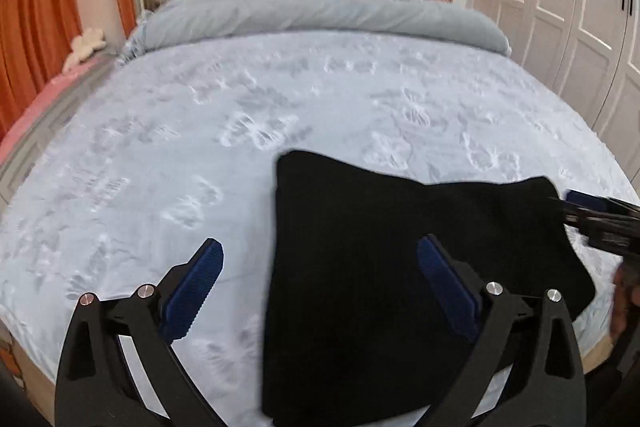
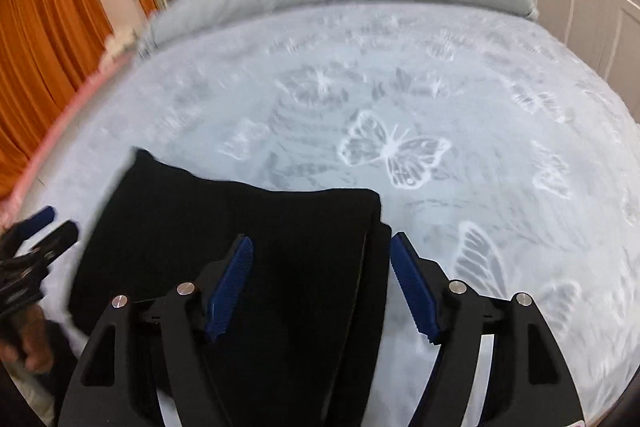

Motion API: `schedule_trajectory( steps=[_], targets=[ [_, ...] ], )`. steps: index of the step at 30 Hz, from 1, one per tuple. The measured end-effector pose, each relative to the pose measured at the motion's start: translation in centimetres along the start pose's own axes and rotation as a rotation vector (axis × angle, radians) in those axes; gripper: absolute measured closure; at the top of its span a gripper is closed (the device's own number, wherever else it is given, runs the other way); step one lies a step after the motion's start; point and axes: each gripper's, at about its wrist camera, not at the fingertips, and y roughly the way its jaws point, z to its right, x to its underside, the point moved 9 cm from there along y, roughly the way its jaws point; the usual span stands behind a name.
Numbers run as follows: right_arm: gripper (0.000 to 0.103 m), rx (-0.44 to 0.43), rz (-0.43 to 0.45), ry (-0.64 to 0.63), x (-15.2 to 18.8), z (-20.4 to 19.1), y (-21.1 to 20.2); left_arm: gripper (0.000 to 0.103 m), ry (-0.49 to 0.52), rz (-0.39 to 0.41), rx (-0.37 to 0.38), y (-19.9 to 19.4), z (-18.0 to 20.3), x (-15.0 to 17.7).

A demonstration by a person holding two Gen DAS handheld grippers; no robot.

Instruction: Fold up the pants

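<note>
The left gripper (image 1: 320,267), a black two-finger tool with blue ribbed pads, is held with its jaws spread wide above the bed; nothing is gripped between them. Its right finger is seen over the near left part of the folded black fabric pants (image 1: 400,247), the left finger over bare sheet. The right gripper (image 2: 320,267), of the same make, is also spread, less widely, and nothing is pinched; its fingers stand over the right edge of the pants, where stacked layers show as a seam line. No contact of pads with cloth can be made out.

The pants lie folded into a compact dark block on the near part of the pale blue bedsheet printed with white butterflies (image 2: 480,107), near the foot edge.

In the left wrist view, white panelled wardrobe doors (image 1: 560,7) are shown at the right, and the right gripper enters from the right edge. In the right wrist view, orange curtains (image 2: 48,47) fill the left, and a hand (image 2: 28,339) holding the left gripper is seen at the lower left.
</note>
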Motion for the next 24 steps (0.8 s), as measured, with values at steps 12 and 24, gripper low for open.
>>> schedule_trajectory(
  steps=[12, 24],
  targets=[
    [0.078, -0.034, -0.031, 0.142, 0.3, 4.0, 2.9, 0.007, 0.020, -0.091, -0.013, 4.2, 1.3, 3.8],
    [0.085, -0.056, 0.015, 0.094, 0.4, 1.1, 0.1, 0.005, 0.039, -0.076, -0.069, 4.0, 1.1, 4.1]
  ],
)
